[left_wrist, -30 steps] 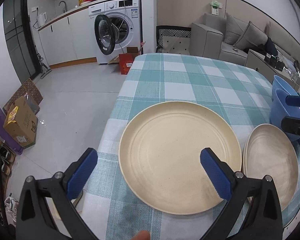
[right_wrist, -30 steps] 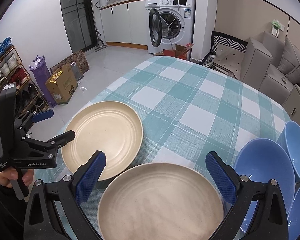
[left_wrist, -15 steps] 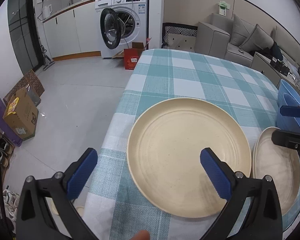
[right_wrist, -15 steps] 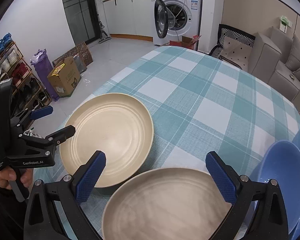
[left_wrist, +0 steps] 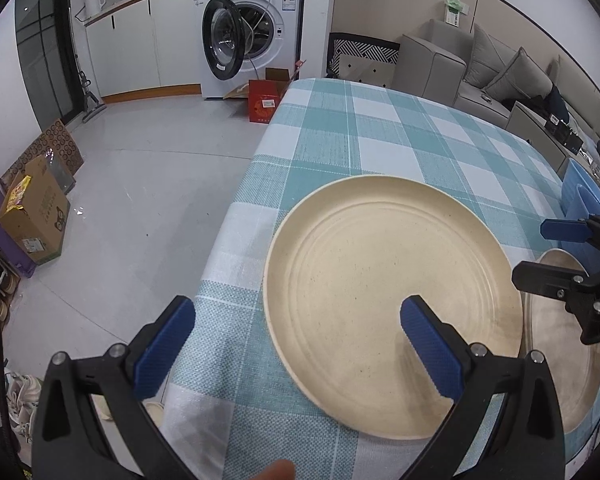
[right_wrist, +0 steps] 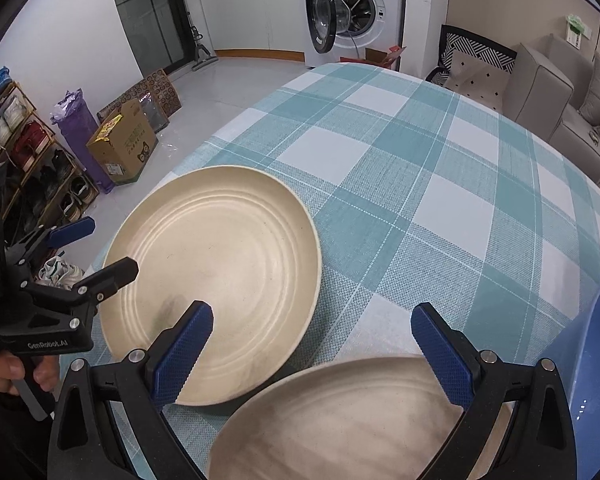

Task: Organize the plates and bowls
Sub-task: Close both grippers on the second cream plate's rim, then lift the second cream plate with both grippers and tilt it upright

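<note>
Two cream plates are seen on a table [left_wrist: 380, 152] covered by a teal-and-white checked cloth, with both handheld grippers held spread and empty above them. The left gripper [left_wrist: 296, 330] is poised at the table's left edge, one blue pad over the cloth and the other over the larger cream plate [left_wrist: 388, 296], which is set close to the near-left corner. The right gripper [right_wrist: 312, 344] is held over the gap between that plate and the second cream plate [right_wrist: 340, 424], lying just beside it along the near edge. Blue bowls [left_wrist: 580, 196] are glimpsed at the right edge, only partly in view.

The plates are judged stiff, light and matte, probably bamboo-fibre or melamine, so breakage is thought less likely than a slide on the woven cloth. A hold is best taken across the raised rim, one pad above and one below, since the flat centre offers nothing to pinch. The near rim of the larger plate appears the easiest to reach.

Little margin is left toward the left edge, beyond which the floor drops away. Ample clear cloth is shown across the far half of the table for stacking or shifting.
</note>
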Demonstrator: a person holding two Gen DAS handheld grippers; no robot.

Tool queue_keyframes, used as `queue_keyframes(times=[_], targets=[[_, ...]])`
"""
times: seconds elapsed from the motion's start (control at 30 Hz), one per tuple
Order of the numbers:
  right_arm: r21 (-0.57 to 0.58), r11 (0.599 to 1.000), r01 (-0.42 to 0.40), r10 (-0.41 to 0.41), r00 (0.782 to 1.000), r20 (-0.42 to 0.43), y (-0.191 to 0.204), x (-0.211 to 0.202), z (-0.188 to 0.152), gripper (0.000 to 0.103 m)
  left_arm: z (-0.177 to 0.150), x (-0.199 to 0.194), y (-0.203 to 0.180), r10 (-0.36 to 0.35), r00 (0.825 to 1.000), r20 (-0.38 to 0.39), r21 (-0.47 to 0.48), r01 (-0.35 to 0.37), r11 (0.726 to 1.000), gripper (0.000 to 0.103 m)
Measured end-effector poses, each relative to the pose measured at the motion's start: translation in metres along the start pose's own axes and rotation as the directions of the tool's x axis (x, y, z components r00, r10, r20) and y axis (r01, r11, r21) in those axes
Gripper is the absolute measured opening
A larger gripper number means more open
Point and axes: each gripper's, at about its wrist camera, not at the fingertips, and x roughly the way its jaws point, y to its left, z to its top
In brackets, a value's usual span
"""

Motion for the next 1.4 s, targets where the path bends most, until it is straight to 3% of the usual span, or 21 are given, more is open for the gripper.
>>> queue_keyframes(times=[0.27,0.47,0.6,0.77,0.9,0.97,1.13,1.4], targets=[[0.005,1.0,-0.024,0.024,0.999,-0.028,-0.002,0.017,0.004,0.101,-0.003,0.007,0.001,-0.017,1.0,-0.015,-0.005,0.017,1.0,0.101],[0.002,1.0,-0.027,0.027,0.999,-0.025,0.0,0.022,0.005,0.098,-0.005,0.007,0.001,-0.035,0.999,-0.012,0.002,0.035,0.999,0.093],[-0.004,1.0,-0.027,0.027,0.999,-0.041,0.002,0.027,0.006,0.084,-0.006,0.008,-0.001,-0.047,0.999,-0.015,0.016,0.047,0.999,0.092],[-0.018,0.999,-0.027,0.026,0.998,-0.066,0.007,0.033,0.004,0.068,-0.007,0.008,-0.002,-0.068,0.997,-0.026,0.028,0.069,0.997,0.074],[-0.022,0.999,-0.024,0.022,0.997,-0.08,0.01,0.036,0.002,0.063,-0.008,0.008,0.0,-0.074,0.997,-0.035,0.025,0.075,0.997,0.062],[-0.025,1.0,-0.017,0.015,0.996,-0.084,0.011,0.036,0.002,0.055,-0.009,0.01,0.0,-0.078,0.996,-0.046,0.027,0.08,0.996,0.054],[-0.026,1.0,-0.001,-0.001,0.996,-0.086,0.011,0.036,0.001,0.052,-0.01,0.01,0.001,-0.079,0.996,-0.052,0.029,0.081,0.996,0.048],[-0.036,0.999,-0.018,0.016,0.997,-0.079,0.013,0.034,-0.001,0.038,-0.012,0.015,0.004,-0.081,0.994,-0.074,0.016,0.083,0.996,0.036]])
